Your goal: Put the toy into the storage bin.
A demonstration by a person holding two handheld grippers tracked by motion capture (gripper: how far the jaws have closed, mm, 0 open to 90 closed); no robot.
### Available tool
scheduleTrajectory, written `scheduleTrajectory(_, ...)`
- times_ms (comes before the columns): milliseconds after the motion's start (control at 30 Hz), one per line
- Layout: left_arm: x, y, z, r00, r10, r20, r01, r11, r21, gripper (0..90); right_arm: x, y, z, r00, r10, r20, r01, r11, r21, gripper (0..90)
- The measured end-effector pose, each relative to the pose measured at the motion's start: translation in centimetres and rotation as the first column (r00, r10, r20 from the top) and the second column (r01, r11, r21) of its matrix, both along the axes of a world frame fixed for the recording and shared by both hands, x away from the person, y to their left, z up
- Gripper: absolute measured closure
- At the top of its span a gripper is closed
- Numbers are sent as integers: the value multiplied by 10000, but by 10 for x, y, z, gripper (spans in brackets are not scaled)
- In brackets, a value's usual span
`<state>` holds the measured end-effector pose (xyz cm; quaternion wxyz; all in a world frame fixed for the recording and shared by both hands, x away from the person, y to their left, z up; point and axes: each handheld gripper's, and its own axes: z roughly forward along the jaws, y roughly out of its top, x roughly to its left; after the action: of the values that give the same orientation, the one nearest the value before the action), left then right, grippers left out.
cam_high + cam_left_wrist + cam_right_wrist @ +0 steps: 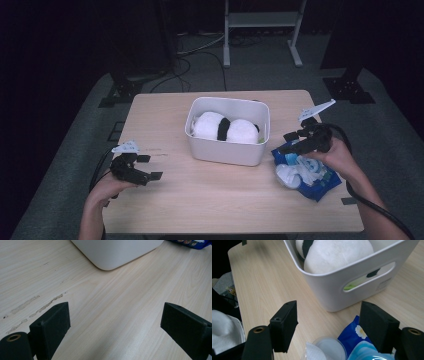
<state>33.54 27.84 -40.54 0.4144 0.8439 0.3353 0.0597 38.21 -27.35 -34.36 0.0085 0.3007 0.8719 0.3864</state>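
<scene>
A white plastic bin [227, 149] stands in the middle of the wooden table [200, 200] and holds a white and black plush toy [223, 128]. The bin [352, 283] and the plush [337, 253] lie just ahead of my right gripper [328, 326], which is open above a blue wet-wipes pack [357, 345]. That pack [306, 172] lies right of the bin under my right gripper [296, 140]. My left gripper [146, 168] is open and empty at the table's left, its jaws spread over bare wood in the left gripper view [115, 325], the bin's corner [117, 252] ahead.
A white frame [262, 25] and cables lie on the grey floor beyond the table. Dark stands flank the far side. Scuff marks [35, 306] streak the wood near my left gripper. A small black tab [348, 201] sits at the table's right edge.
</scene>
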Motion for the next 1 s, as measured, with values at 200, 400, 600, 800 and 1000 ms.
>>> scheduleTrajectory(200,0,0,-1,10000,28,-20,-28,10000,13,77,-5,-5,-7,9999,-125,-105,126,9999,78,296)
scheduleTrajectory(400,0,0,-1,10000,25,-16,-25,10000,33,77,-11,-11,-13,9996,-255,-131,257,9996,143,295)
scheduleTrajectory(600,0,0,-1,10000,18,-6,-18,10000,34,77,-16,-16,-19,9992,-367,-182,371,9991,186,293)
scheduleTrajectory(800,0,0,-1,10000,54,-3,-54,10000,40,77,-23,-21,-26,9986,-466,-239,471,9987,211,292)
scheduleTrajectory(1000,0,2,-1,10000,82,16,-82,10000,14,77,-30,-24,-33,9977,-555,-400,563,9983,178,287)
